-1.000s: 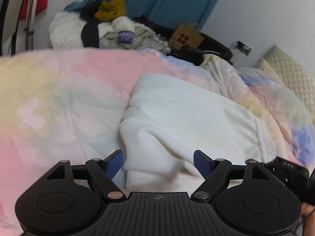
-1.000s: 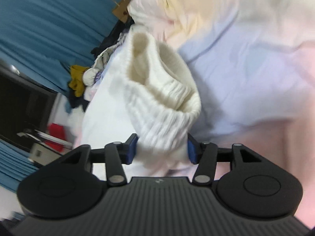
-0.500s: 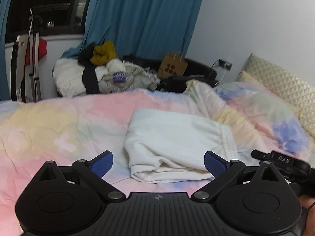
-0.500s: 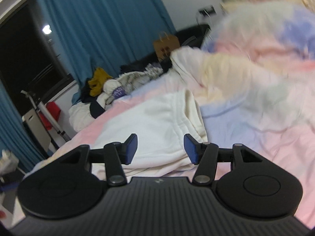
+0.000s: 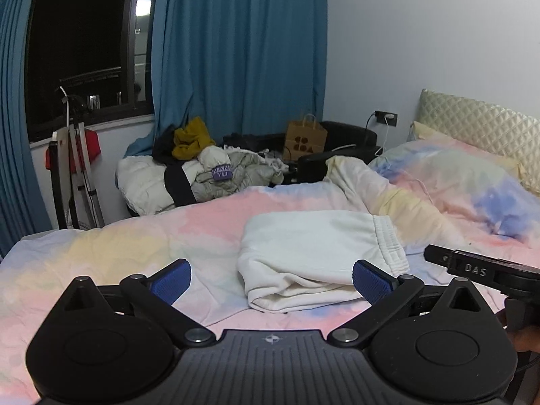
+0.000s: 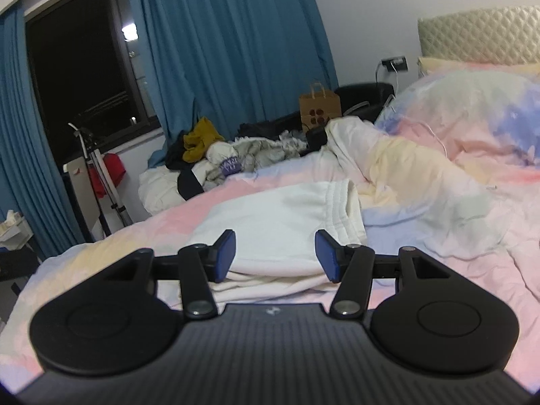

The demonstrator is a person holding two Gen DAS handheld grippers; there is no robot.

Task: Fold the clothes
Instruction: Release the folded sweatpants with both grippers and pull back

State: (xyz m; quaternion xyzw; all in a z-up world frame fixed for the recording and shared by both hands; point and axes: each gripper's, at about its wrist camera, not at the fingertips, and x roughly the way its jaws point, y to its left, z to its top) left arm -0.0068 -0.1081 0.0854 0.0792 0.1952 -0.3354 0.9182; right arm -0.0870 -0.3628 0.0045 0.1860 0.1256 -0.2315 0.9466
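The folded white garment (image 5: 317, 253) lies on the bed (image 5: 101, 256), on a pastel duvet cover blotched pink, yellow and blue, roughly at mid-bed and nearer the foot than the pillow (image 5: 472, 182). It is a thick, soft, cream-white fabric folded into a compact rectangular bundle of several layers; the layered edges show along the near side, where the lower layer protrudes slightly under the upper one. A gathered, ribbed elastic band (image 5: 388, 243) with parallel stitch lines runs along the bundle's right-hand edge. The top surface is mostly smooth, with shallow creases. The left claw (image 5: 271, 280) stands wide, its blue pads (image 5: 170, 280) well apart and gripping nothing; the garment is seen beyond and between them, not in contact. The right claw (image 6: 275, 256) stands at a medium gap, also empty, with the garment visible past its pads (image 6: 225, 253) and no fabric pressed between them. In the left wrist view the right claw's black body appears at the right edge, beside the garment. Beyond the bed are a pile of mixed clothes (image 5: 202, 168), a brown paper bag (image 5: 305, 138), blue curtains (image 5: 236, 50) and a dark window (image 5: 77, 44).
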